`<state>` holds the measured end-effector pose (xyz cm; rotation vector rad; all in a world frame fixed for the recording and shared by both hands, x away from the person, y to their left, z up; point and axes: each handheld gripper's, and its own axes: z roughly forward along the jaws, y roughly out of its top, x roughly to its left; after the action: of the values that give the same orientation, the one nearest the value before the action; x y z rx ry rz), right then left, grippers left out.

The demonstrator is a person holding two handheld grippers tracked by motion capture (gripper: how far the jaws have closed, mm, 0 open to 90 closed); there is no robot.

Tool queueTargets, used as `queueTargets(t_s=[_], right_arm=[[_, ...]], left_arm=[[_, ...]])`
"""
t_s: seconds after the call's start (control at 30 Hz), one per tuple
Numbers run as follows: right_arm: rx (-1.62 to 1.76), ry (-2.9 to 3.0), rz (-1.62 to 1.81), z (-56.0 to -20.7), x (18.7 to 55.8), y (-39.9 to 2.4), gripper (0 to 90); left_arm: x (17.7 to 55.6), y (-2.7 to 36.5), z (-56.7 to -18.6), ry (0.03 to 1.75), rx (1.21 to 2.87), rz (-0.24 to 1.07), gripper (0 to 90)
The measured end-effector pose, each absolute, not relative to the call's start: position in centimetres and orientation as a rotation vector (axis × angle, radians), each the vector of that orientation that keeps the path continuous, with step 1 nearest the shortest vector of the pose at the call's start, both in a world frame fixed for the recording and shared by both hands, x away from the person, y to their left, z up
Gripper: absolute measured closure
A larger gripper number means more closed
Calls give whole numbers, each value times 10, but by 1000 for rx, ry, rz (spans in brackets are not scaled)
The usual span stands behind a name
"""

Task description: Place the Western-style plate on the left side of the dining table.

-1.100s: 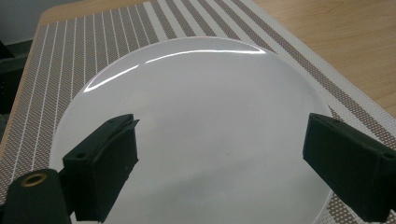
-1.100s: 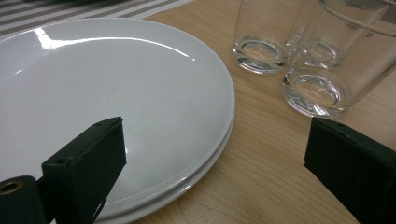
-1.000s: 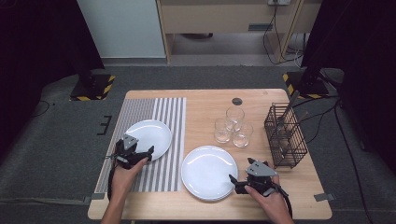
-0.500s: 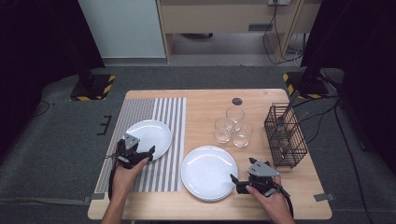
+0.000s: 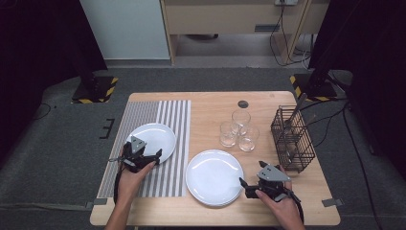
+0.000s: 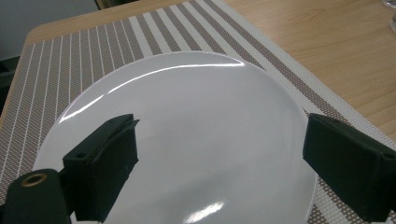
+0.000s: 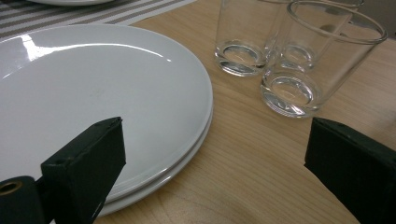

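Little is changing since a second ago: your right gripper point(image 5: 245, 186) is edging slightly nearer the stacked plates point(image 5: 213, 176), while your left gripper point(image 5: 149, 156) is keeping its place. You are holding the left gripper with jaws spread wide over the near rim of the small plate point(image 6: 187, 140), probably so they can straddle its edge. That plate is lying on the striped placemat point(image 5: 158, 139). Your right gripper is also gaping, empty, low beside the stack's right edge point(image 7: 140, 121), likely lining up for the top plate. Three glasses point(image 5: 238, 130) are standing just beyond, and a wire basket point(image 5: 292, 140) farther right.
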<state>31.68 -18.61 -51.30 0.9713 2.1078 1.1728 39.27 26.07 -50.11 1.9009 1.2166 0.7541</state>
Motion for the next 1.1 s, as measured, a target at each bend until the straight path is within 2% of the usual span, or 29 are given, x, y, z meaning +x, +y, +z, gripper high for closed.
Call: queueTargets(t_s=[0.87, 1.1], right_arm=[[958, 2124, 1181, -511, 315, -182, 53], [962, 2126, 1188, -507, 309, -193, 55]], left_arm=[[386, 262, -495, 1148, 1877, 713, 88], [383, 259, -494, 1130, 1890, 714, 85]])
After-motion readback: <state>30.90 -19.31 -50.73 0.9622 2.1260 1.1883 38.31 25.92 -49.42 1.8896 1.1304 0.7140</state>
